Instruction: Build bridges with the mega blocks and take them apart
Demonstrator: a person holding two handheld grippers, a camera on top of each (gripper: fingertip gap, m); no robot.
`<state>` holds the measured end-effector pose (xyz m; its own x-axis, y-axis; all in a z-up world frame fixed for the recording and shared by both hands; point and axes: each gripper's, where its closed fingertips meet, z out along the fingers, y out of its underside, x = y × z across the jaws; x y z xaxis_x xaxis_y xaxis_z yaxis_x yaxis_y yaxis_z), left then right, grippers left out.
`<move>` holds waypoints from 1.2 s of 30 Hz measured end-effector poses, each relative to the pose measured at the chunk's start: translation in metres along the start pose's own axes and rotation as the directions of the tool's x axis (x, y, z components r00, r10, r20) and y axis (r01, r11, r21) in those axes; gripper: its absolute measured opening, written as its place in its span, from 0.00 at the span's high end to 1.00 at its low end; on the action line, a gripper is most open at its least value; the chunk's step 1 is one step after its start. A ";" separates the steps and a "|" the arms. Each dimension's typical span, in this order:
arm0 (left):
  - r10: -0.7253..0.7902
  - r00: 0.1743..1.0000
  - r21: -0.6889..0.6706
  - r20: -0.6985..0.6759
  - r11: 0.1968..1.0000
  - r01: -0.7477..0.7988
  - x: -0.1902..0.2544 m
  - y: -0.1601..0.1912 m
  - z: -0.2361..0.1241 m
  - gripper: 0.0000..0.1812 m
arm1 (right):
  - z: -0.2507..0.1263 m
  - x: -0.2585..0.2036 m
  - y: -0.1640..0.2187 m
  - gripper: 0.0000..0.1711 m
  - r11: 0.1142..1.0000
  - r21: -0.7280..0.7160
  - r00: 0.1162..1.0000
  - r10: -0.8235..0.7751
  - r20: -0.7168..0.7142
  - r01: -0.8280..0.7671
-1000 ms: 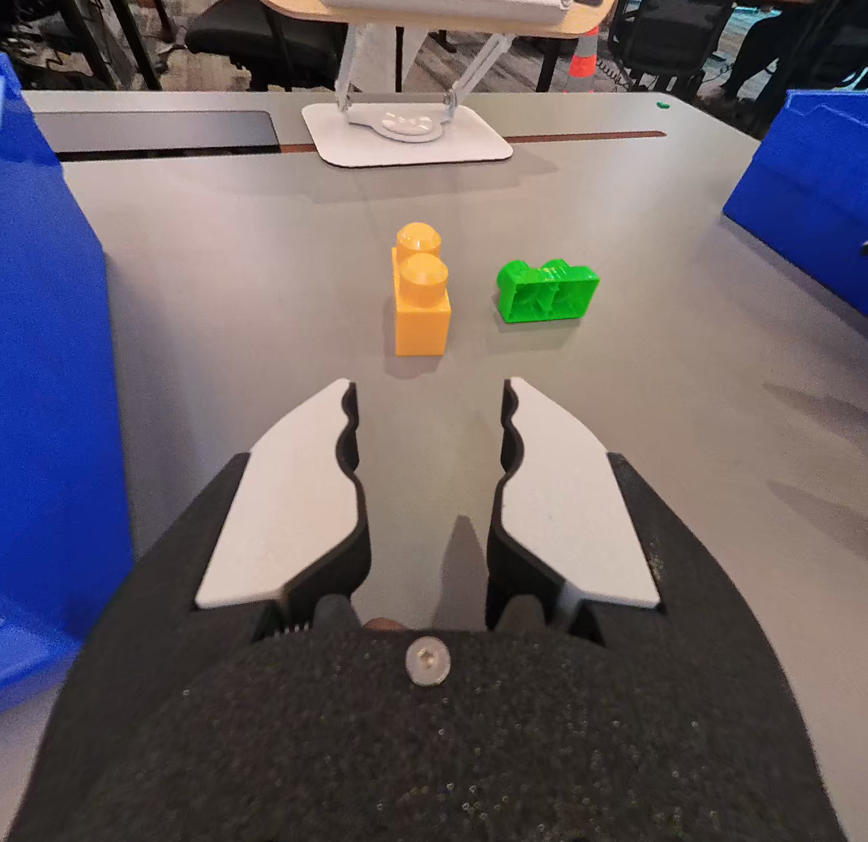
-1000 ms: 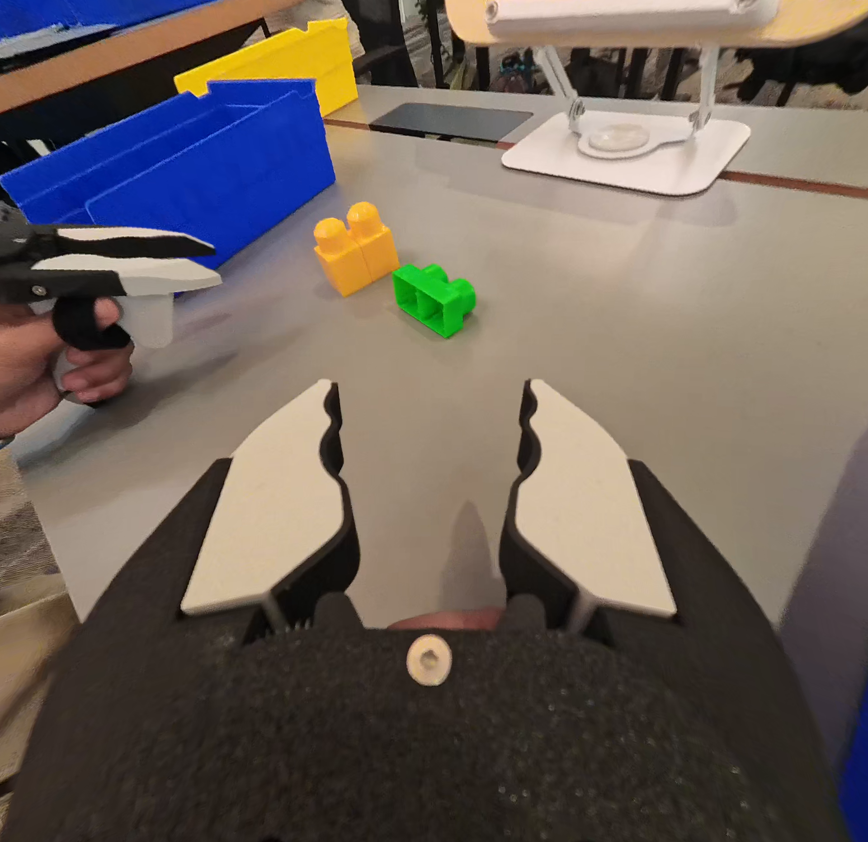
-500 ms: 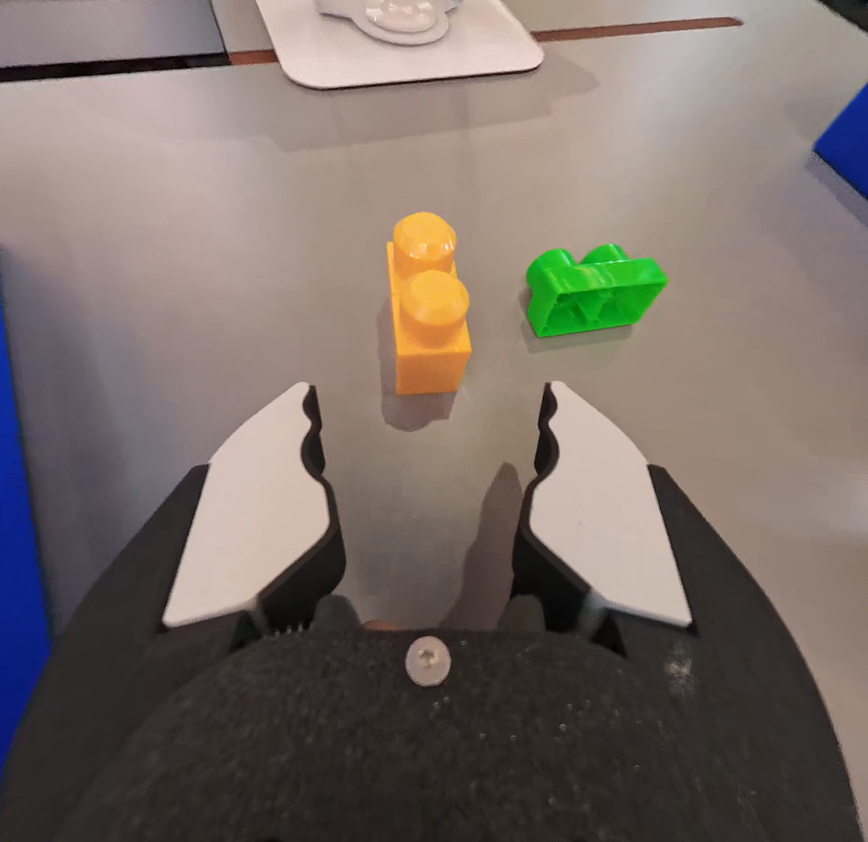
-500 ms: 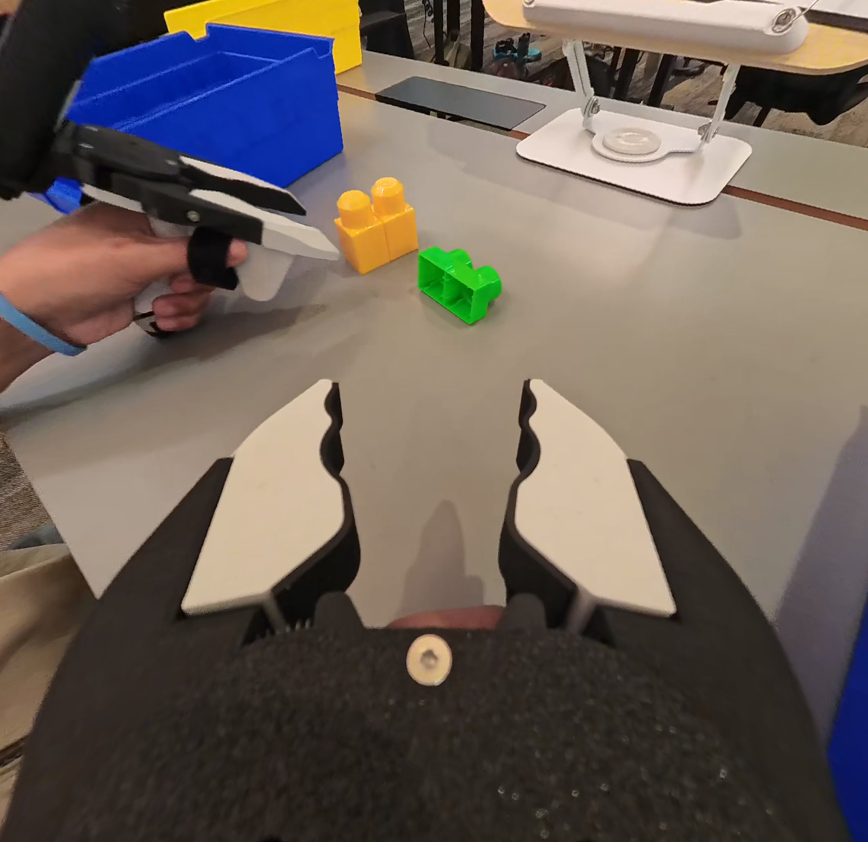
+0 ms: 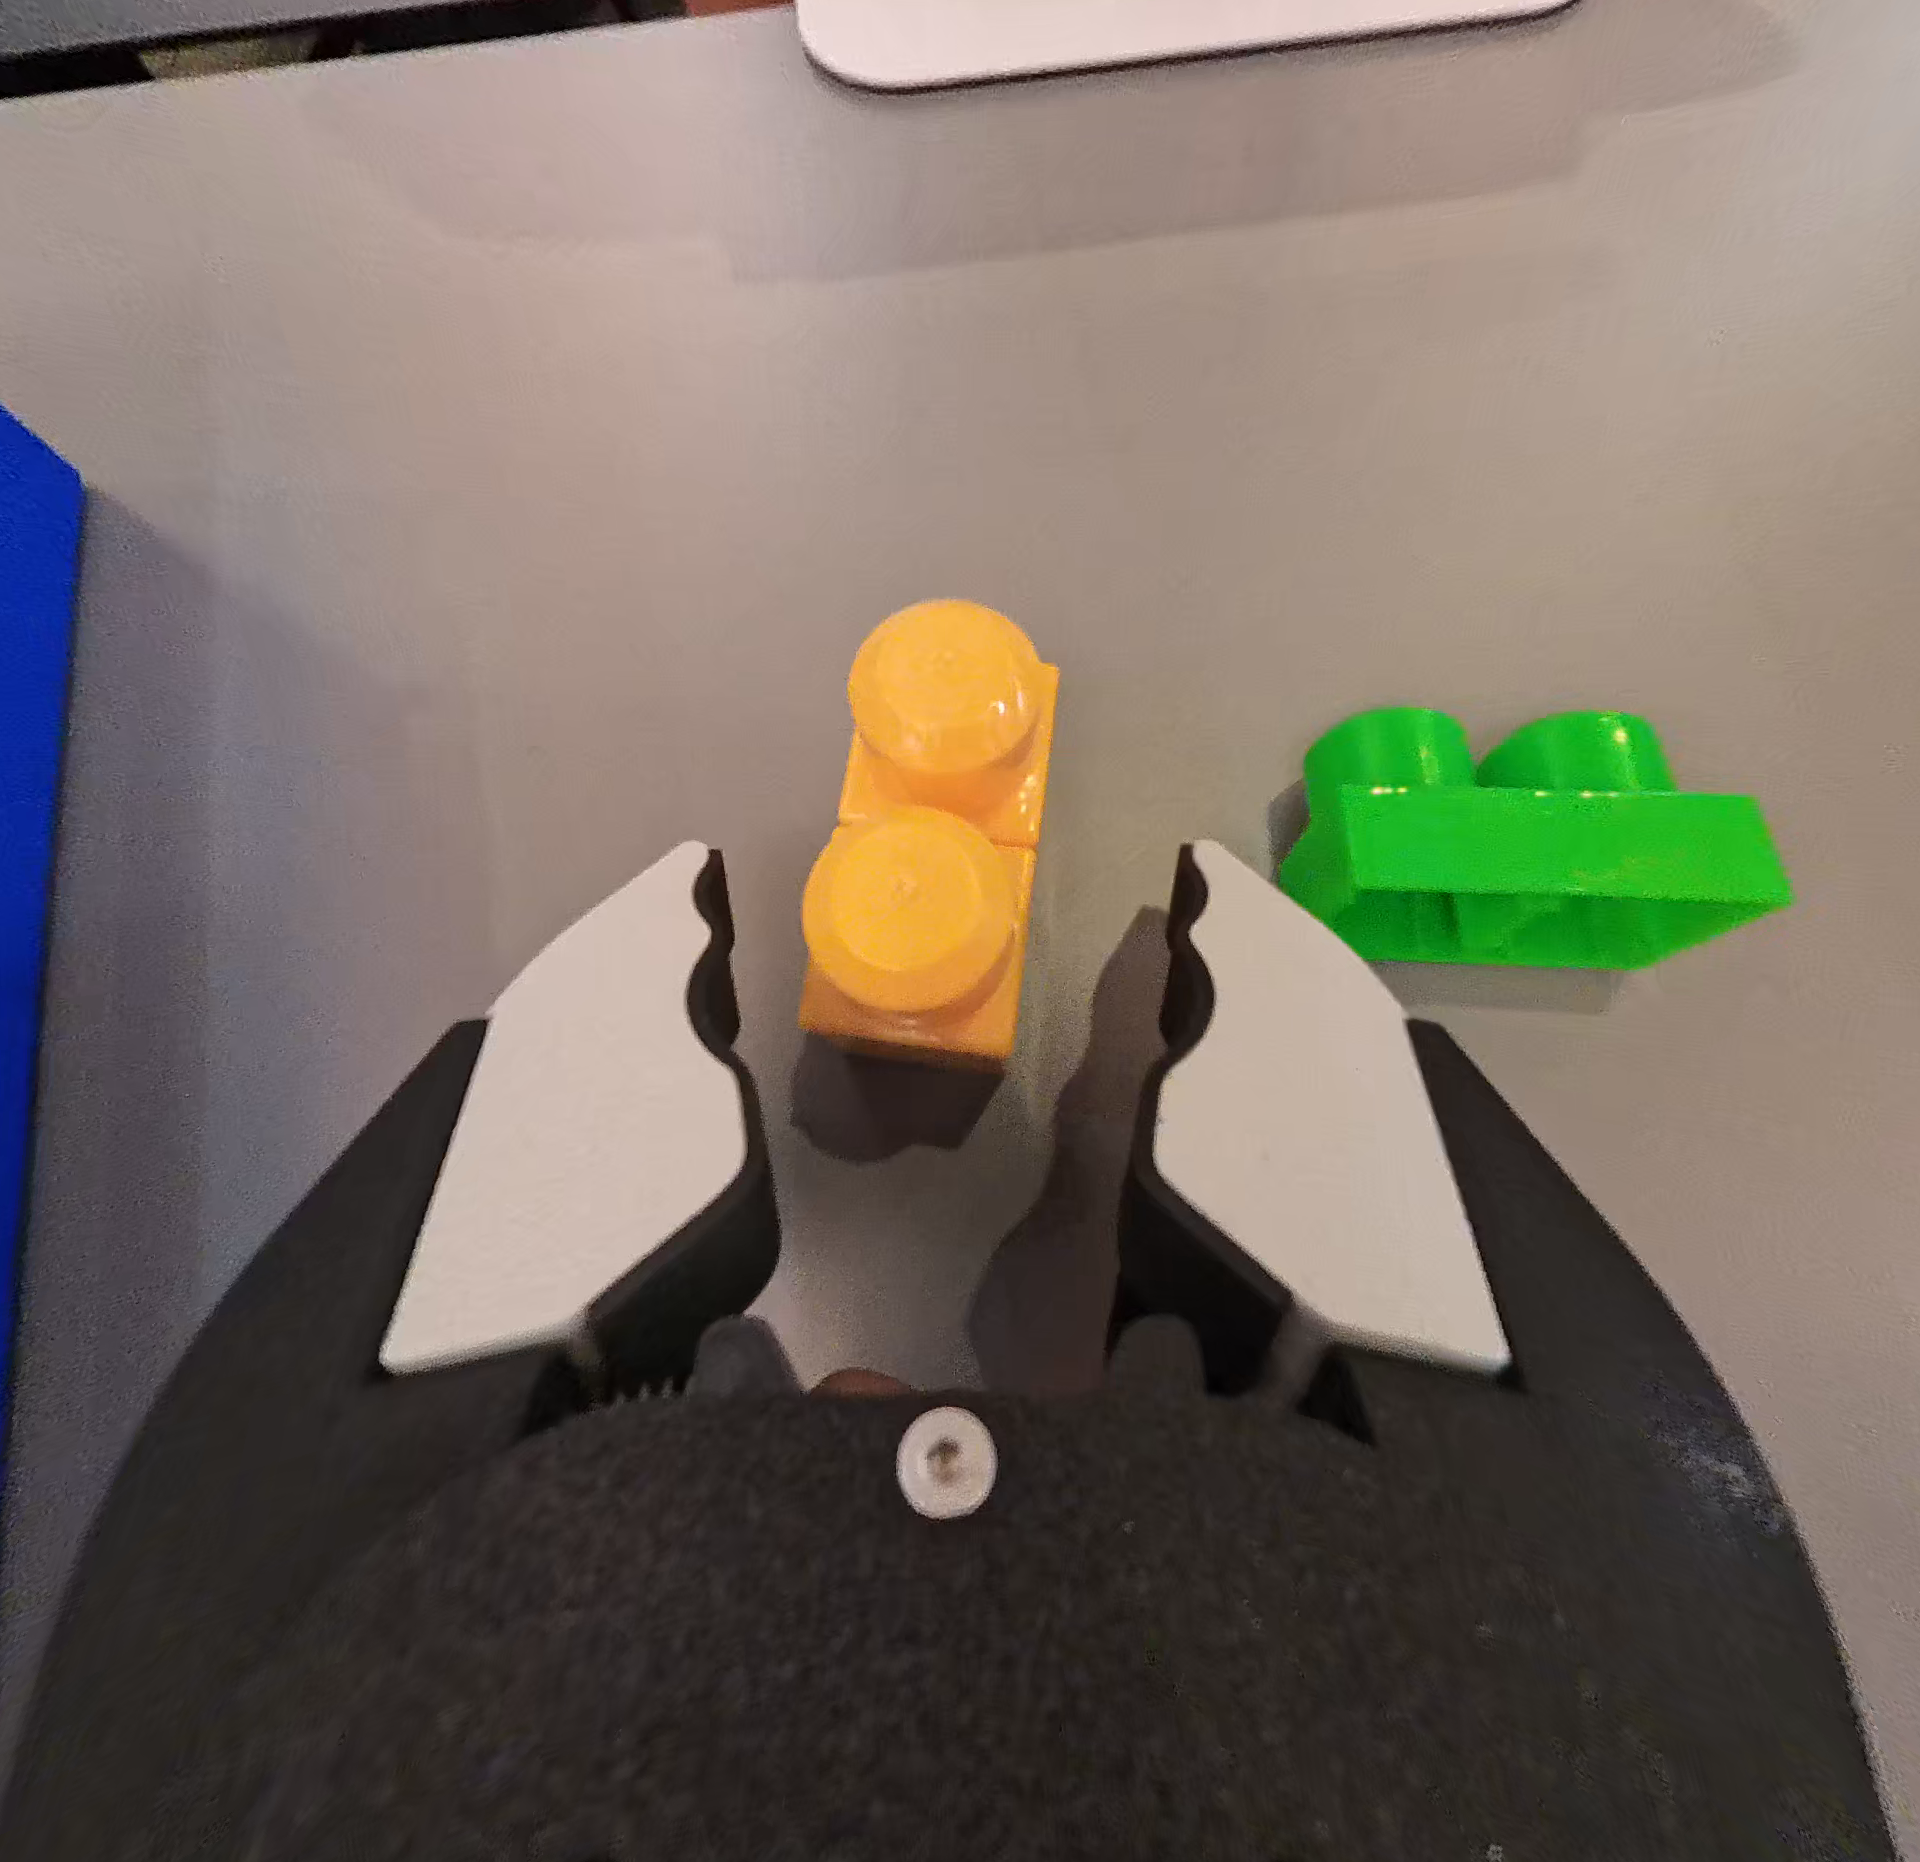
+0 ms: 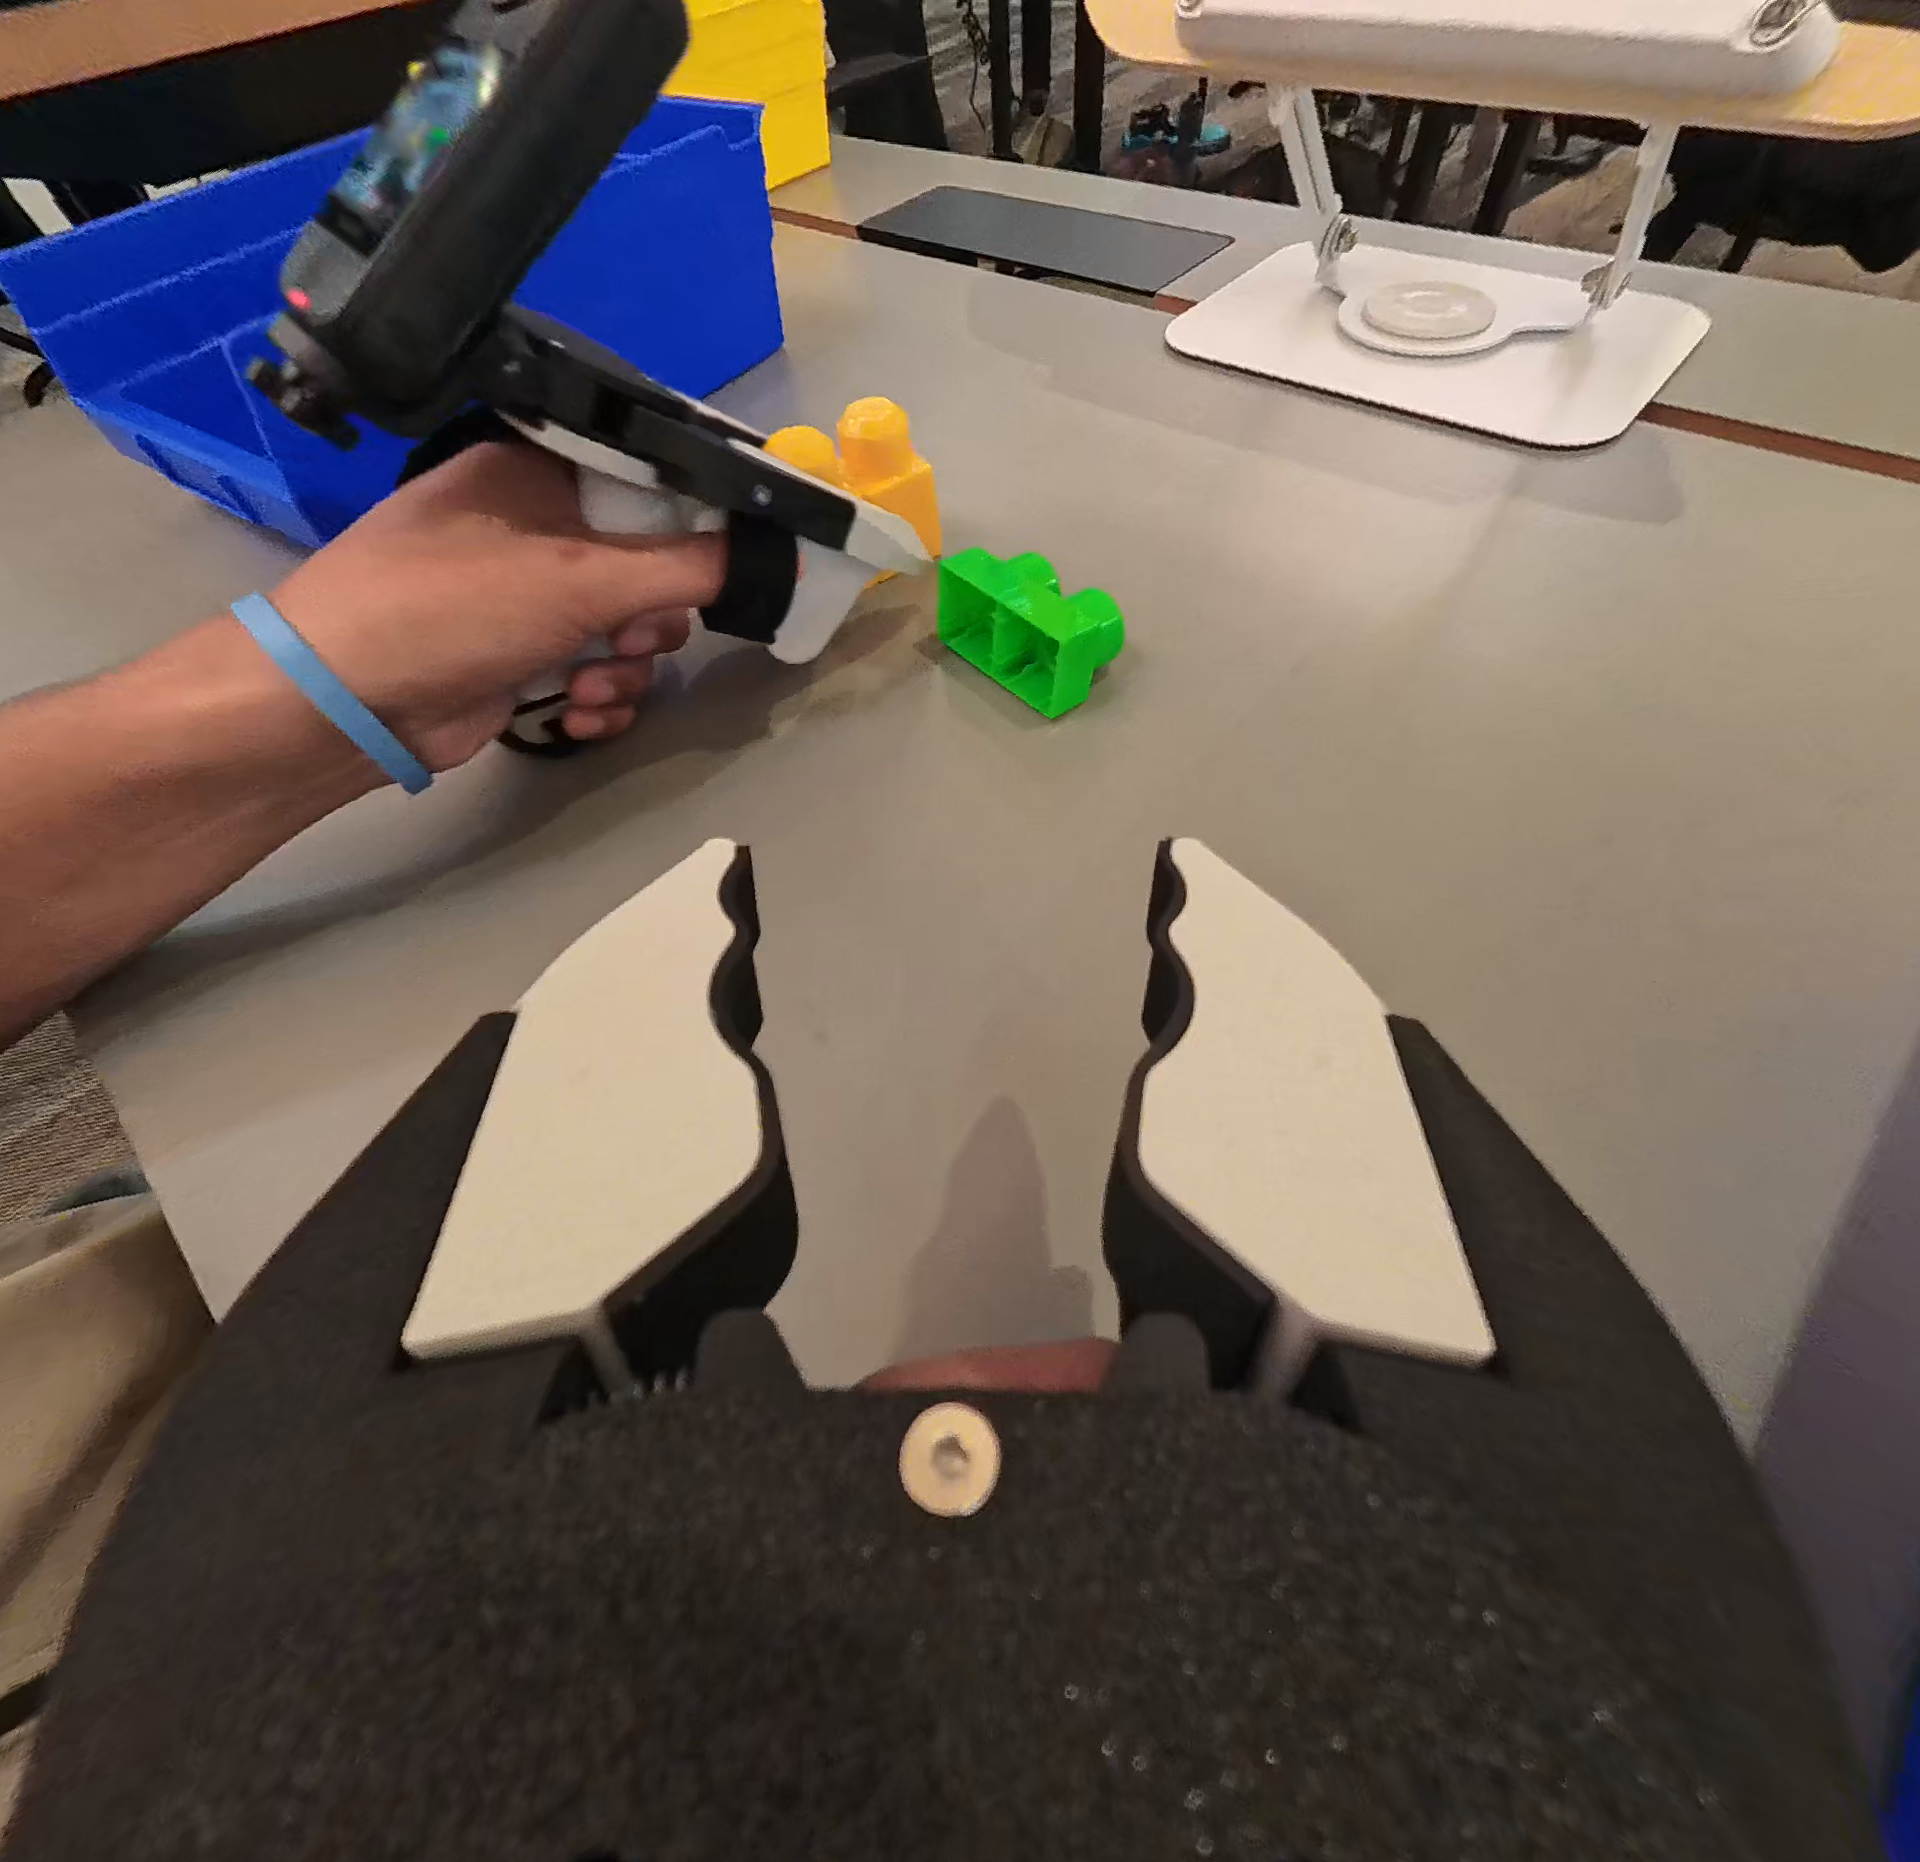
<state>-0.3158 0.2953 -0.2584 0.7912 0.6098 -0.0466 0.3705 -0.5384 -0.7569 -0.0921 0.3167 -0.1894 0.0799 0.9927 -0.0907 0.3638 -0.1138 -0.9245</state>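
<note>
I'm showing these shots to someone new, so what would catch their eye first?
Probably the bright orange two-stud plastic block standing upright mid-table, with the open left tongs straddling its near end. Just right of it, apart, lies the vivid green two-stud plastic block tipped on its side, hollow underside showing. The right tongs hang open over bare grey table, nearer the camera than both blocks.

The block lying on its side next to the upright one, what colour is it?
Bright green; it shows best in the left wrist view.
</note>
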 end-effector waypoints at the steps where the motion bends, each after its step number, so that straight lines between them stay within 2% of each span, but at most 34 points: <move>1: 0.006 1.000 -0.022 0.011 1.000 -0.006 -0.001 0.002 0.003 0.56 | 0.000 0.000 0.001 0.58 1.000 0.001 1.000 0.006 0.007 -0.006; 12: -0.009 1.000 -0.045 0.011 0.999 0.010 0.001 -0.002 0.012 0.62 | -0.001 0.002 0.006 0.58 0.998 0.003 0.997 0.062 0.042 -0.062; 13: -0.008 1.000 -0.055 0.002 0.998 0.008 0.001 -0.001 0.013 0.65 | -0.001 0.003 0.006 0.58 0.998 0.003 0.997 0.063 0.040 -0.063; 14: -0.009 1.000 -0.062 -0.005 0.998 0.008 0.002 0.000 0.013 0.77 | -0.002 0.003 0.006 0.58 0.998 0.003 0.997 0.063 0.038 -0.063; 15: -0.019 1.000 -0.053 -0.010 0.998 0.019 0.002 -0.002 0.013 0.78 | -0.002 0.004 0.006 0.58 0.998 0.004 0.997 0.062 0.036 -0.062; 27: -0.043 0.997 -0.055 -0.058 0.998 0.040 0.003 -0.001 0.012 0.78 | -0.001 0.003 0.007 0.58 0.998 -0.001 0.998 0.059 0.033 -0.059; 32: -0.011 0.995 -0.014 -0.095 1.000 0.010 0.002 -0.004 0.003 0.78 | -0.002 0.005 0.008 0.58 0.998 -0.003 0.998 0.060 0.027 -0.060; 36: 0.082 0.991 0.021 -0.107 0.997 -0.080 0.000 -0.012 -0.013 0.78 | -0.003 0.006 0.007 0.58 0.998 -0.001 0.998 0.055 0.020 -0.055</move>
<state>-0.3138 0.2945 -0.2405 0.8663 0.4981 -0.0382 0.2960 -0.5733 -0.7640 -0.0861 0.3222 -0.1949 0.0811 0.9855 -0.1492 0.3597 -0.1686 -0.9177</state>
